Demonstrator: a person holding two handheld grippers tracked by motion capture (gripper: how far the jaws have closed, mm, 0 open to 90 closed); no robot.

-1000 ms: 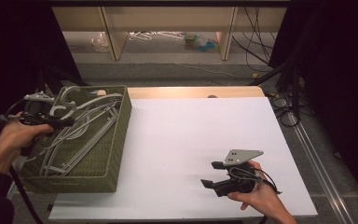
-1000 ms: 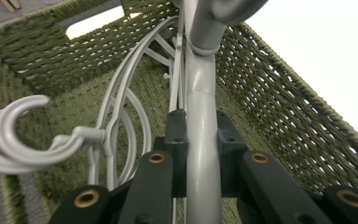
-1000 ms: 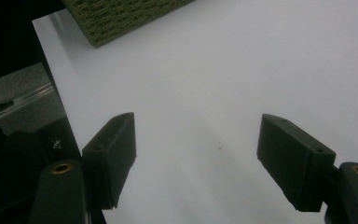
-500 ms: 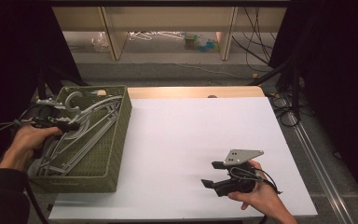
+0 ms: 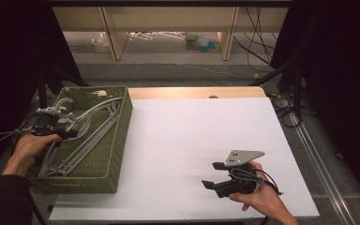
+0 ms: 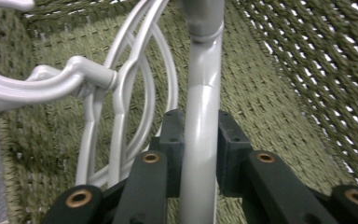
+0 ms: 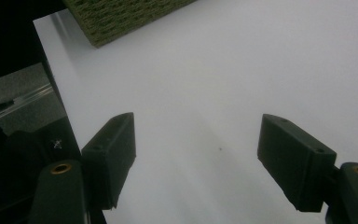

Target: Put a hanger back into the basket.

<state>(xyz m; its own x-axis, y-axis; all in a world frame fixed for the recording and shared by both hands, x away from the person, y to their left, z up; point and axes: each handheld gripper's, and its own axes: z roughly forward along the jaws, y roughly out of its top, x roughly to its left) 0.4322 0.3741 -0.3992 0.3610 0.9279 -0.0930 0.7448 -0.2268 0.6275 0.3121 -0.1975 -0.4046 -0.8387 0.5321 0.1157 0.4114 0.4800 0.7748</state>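
Left gripper (image 6: 199, 154) clamps a grey plastic hanger (image 6: 200, 135) inside the green woven basket (image 5: 117, 136); right gripper (image 7: 198, 158) rests spread apart on the white table (image 5: 192, 136)

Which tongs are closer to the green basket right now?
Left. The left tongs are inside the basket, shut on a grey hanger; the right tongs rest open on the white table.

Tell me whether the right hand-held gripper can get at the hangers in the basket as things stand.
Probably yes: the right hand-held gripper is open, bare white table lies between it and the open-topped basket; the hangers lie exposed.
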